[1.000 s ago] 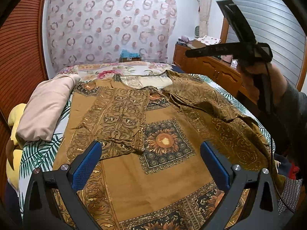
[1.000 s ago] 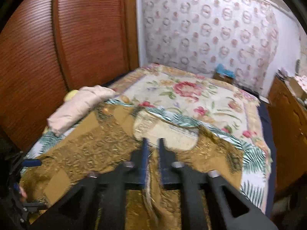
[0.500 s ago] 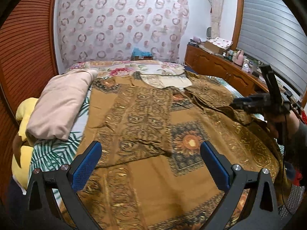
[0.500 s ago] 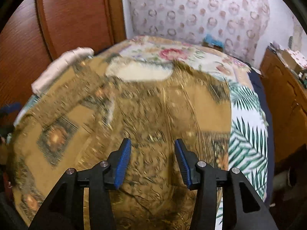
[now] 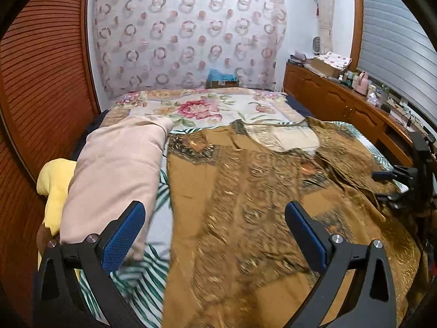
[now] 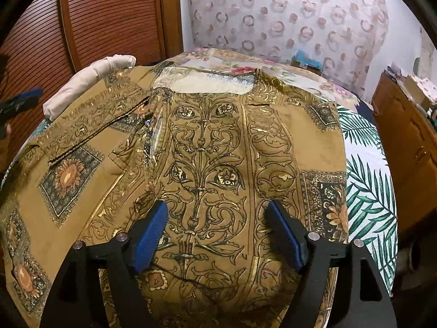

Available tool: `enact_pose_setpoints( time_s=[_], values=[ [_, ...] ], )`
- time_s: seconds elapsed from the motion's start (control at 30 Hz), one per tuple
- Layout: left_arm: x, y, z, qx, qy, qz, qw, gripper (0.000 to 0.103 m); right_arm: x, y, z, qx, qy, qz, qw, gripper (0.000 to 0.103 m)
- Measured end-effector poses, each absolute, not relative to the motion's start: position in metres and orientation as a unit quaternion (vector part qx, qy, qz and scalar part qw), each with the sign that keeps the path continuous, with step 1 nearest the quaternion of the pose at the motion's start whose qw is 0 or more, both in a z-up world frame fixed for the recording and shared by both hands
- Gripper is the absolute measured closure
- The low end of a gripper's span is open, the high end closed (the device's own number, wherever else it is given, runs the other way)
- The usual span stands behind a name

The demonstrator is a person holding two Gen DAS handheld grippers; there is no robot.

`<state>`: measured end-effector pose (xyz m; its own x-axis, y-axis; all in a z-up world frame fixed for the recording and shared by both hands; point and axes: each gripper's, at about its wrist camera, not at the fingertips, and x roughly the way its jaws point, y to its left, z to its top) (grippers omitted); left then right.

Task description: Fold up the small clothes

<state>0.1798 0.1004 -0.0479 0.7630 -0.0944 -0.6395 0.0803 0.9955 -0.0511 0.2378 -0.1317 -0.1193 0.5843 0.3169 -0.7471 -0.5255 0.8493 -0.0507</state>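
The brown patterned garment [image 6: 207,147] lies spread beneath the right gripper [image 6: 218,229], jaws just released.

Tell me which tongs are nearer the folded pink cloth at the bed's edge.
Left. The left tongs hang open right beside the pink cloth; the right tongs stand open over the brown shirt, well away from it.

The bed [image 6: 366,191] carries a brown patterned garment [image 6: 213,164] — beside it, a pink pillow [image 5: 117,169].
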Motion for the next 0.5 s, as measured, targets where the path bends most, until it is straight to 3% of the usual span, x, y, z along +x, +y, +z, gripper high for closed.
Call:
enact_pose_setpoints(
  time_s=[0.1,0.3,0.37,0.5],
  values=[
    [0.201,0.106,-0.050,-0.007,0.352,-0.049,0.935,0.005,0.236,-0.132,-0.119,-0.137,0.388,0.238,0.880,0.023],
    [0.251,0.113,-0.058,-0.007,0.391,-0.060,0.918,0.030,0.233,-0.132,-0.117,-0.137,0.387,0.238,0.880,0.022],
    [0.272,0.116,-0.064,-0.009,0.412,-0.066,0.909,0.044,0.232,-0.132,-0.117,-0.137,0.387,0.238,0.880,0.022],
    [0.303,0.116,-0.072,0.014,0.444,-0.056,0.894,0.053,0.231,-0.132,-0.116,-0.139,0.386,0.237,0.881,0.022]
  ],
)
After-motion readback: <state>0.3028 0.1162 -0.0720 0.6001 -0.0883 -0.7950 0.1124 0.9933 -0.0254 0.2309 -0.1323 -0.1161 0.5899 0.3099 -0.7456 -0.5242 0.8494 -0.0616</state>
